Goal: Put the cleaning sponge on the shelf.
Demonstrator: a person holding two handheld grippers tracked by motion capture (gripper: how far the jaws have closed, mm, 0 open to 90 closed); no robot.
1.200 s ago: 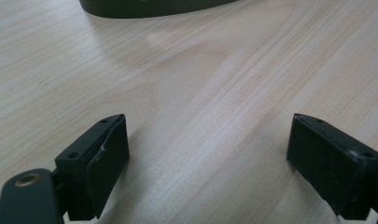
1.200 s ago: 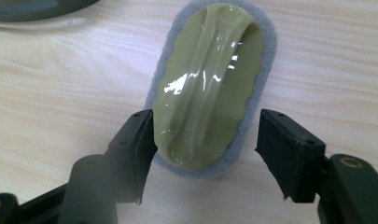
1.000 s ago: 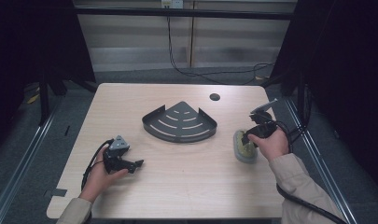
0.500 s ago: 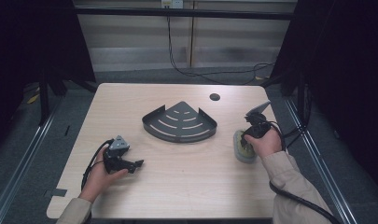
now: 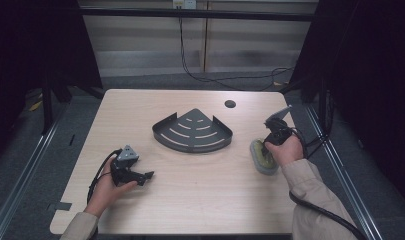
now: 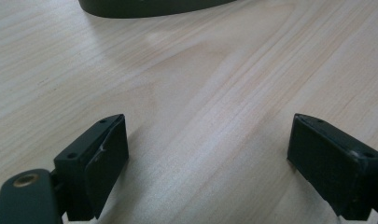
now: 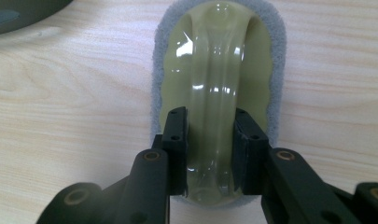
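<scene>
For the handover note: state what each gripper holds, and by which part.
Right gripper clamps the scrubbing pad by its raised olive handle ridge. Left gripper holds nothing.

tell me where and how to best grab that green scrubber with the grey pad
By the raised olive handle ridge along the top of the scrubber, coming from above with the jaws across it. The ridge is narrow and stands up from the flat grey pad, which lies on the table. The right tool has just closed on that ridge near its end.
</scene>
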